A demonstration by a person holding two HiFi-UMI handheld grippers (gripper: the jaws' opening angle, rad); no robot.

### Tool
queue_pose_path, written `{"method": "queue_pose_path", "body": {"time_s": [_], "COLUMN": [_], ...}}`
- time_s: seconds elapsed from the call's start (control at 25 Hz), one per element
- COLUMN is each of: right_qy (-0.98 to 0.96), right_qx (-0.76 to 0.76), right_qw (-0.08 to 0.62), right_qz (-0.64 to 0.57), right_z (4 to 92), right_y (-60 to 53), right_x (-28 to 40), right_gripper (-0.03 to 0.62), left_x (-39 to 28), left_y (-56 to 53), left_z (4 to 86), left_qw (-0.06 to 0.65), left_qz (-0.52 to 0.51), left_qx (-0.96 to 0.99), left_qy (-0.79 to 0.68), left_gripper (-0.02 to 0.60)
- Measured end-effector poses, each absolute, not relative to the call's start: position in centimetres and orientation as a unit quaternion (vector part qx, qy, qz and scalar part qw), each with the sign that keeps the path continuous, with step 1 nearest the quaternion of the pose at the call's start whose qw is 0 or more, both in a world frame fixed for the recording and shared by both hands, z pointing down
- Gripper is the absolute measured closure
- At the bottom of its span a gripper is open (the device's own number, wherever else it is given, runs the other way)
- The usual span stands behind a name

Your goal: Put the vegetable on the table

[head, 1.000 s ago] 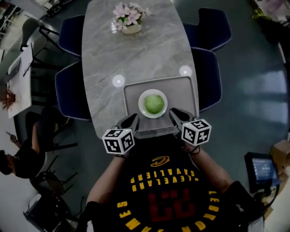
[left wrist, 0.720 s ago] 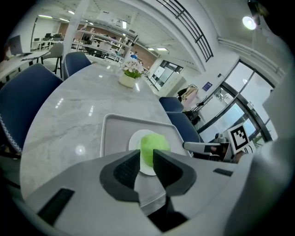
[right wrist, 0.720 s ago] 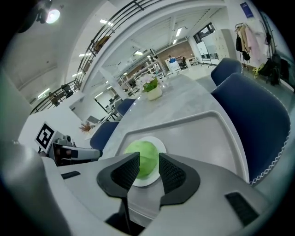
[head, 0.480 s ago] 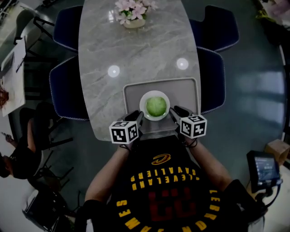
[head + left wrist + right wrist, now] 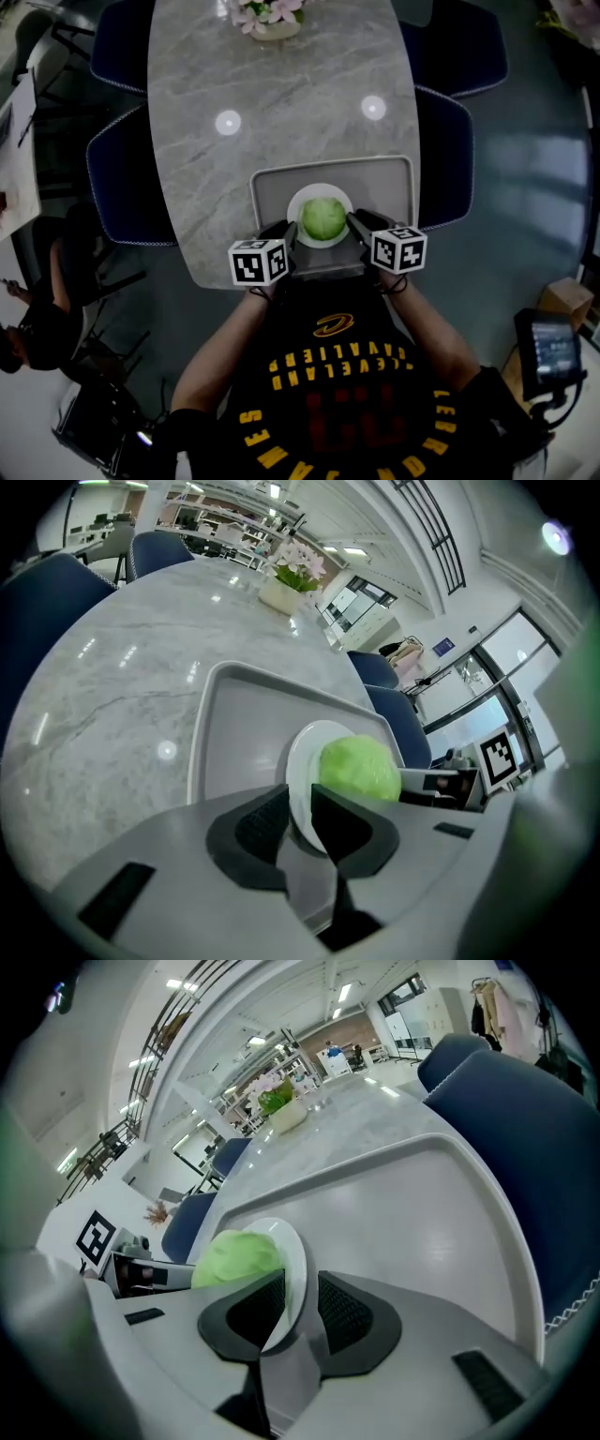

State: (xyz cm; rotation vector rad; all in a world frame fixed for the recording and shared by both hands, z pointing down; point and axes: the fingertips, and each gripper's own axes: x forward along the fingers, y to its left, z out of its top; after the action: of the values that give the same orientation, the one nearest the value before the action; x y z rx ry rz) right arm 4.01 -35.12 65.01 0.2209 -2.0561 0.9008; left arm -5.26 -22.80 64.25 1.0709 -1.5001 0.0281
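Observation:
A green cabbage [image 5: 322, 217] sits on a white plate [image 5: 323, 190] in a grey tray [image 5: 384, 178] at the near end of the marble table [image 5: 281, 103]. My left gripper [image 5: 289, 232] is at the plate's left rim, my right gripper [image 5: 356, 225] at its right rim. In the left gripper view the plate [image 5: 305, 761] edge stands between the open jaws of the left gripper [image 5: 298, 813], below the cabbage [image 5: 359, 769]. In the right gripper view the plate [image 5: 292, 1260] rim lies between the jaws of the right gripper [image 5: 300, 1312], which have just been opening and do not clamp it.
A pot of pink flowers [image 5: 267, 19] stands at the table's far end. Dark blue chairs [image 5: 122, 178] [image 5: 450, 141] line both long sides. A seated person [image 5: 37, 319] is at the far left, and a screen on a stand [image 5: 548, 352] at the right.
Both grippers have moved from the tray's near edge inward to the two sides of the plate. The plate and cabbage have stayed in the tray.

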Motion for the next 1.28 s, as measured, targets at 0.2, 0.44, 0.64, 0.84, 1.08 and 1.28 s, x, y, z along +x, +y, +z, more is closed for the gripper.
{"method": "queue_pose_path", "body": {"time_s": [0.2, 0.44, 0.64, 0.84, 1.08, 1.28], "right_qy": [-0.815, -0.812, -0.809, -0.805, -0.797, -0.792], "right_qx": [0.085, 0.074, 0.069, 0.064, 0.070, 0.066], "right_qw": [0.430, 0.426, 0.425, 0.428, 0.425, 0.421], "right_qz": [0.378, 0.393, 0.401, 0.406, 0.423, 0.437], "right_z": [65.0, 64.7, 64.7, 64.9, 64.9, 64.9], "right_y": [-34.7, -34.1, -34.1, -34.3, -34.4, -34.2], "right_x": [4.3, 4.6, 4.5, 4.4, 4.1, 4.0], "right_gripper": [0.480, 0.553, 0.553, 0.556, 0.559, 0.562], "left_x": [-5.0, -4.2, -4.2, -4.2, -4.8, -4.9], "left_y": [-22.3, -22.0, -22.0, -22.3, -22.9, -22.5], "left_z": [64.0, 64.5, 64.5, 64.8, 64.5, 64.7], "left_qw": [0.609, 0.618, 0.624, 0.640, 0.641, 0.656], "left_qz": [0.016, 0.023, 0.018, -0.005, -0.020, -0.033], "left_qx": [0.461, 0.459, 0.461, 0.454, 0.452, 0.444], "left_qy": [-0.645, -0.638, -0.630, -0.620, -0.619, -0.610], "left_gripper": [0.506, 0.506, 0.511, 0.526, 0.540, 0.541]}}
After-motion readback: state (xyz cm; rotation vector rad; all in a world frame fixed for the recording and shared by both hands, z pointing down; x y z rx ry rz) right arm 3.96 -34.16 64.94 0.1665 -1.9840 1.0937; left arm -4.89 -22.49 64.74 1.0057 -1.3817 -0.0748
